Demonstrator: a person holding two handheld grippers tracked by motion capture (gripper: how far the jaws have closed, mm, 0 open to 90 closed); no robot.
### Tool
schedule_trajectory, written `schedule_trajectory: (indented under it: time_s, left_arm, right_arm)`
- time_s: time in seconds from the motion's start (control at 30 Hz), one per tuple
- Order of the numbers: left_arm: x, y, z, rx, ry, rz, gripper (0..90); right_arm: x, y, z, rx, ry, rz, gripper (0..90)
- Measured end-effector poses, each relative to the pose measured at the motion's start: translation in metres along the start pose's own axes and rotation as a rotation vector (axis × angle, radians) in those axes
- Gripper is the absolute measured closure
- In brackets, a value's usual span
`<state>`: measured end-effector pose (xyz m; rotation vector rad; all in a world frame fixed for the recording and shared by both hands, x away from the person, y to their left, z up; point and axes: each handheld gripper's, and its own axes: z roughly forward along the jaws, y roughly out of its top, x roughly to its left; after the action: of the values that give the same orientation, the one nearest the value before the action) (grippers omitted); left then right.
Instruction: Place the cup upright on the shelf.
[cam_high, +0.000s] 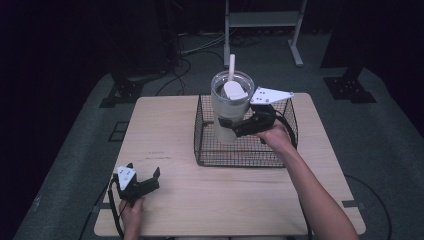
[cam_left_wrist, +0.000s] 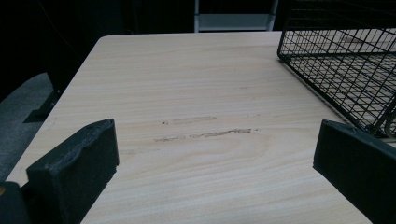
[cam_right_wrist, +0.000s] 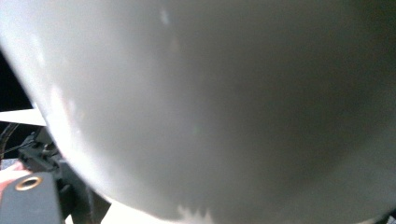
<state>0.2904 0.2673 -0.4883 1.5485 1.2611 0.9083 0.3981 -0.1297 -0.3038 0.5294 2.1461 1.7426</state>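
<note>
At 12 o'clock on surface, my right tongs pinch tumbler mid-body above wire basket. Looks tall, top-heavy w/ straw, smooth wall, prob slippery; I'd grip low. Left tongs spread, idle at 7.

A wire basket sat on the table, toward its far right part, its back side near the far edge. A tumbler stood at the basket's far left corner, a straw rising from its top. The right gripper reached over the basket from the right, against the tumbler's side. The left gripper rested near the table's near left corner, well apart from the basket.
</note>
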Motion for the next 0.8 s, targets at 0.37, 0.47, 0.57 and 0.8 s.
schedule_trajectory:
  time_s: [0.37, 0.47, 0.57, 0.8]
  left_arm:
    - [0.000, 0.000, 0.000, -0.001, -0.002, 0.000, 0.0]
    - [0.000, 0.000, 0.000, 0.000, -0.002, -0.003, 0.0]
    - [0.000, 0.000, 0.000, -0.001, -0.003, -0.002, 0.0]
    - [0.000, 0.000, 0.000, -0.001, -0.002, 0.000, 0.0]
  right_arm:
    - [-0.027, -0.007, 0.030, 0.024, -0.010, 0.011, 9.1]
    - [-0.033, -0.012, 0.037, 0.027, -0.009, 0.010, 9.1]
    - [-0.040, -0.019, 0.045, 0.042, -0.010, 0.004, 9.1]
    - [-0.051, -0.032, 0.058, 0.067, -0.004, 0.016, 9.1]
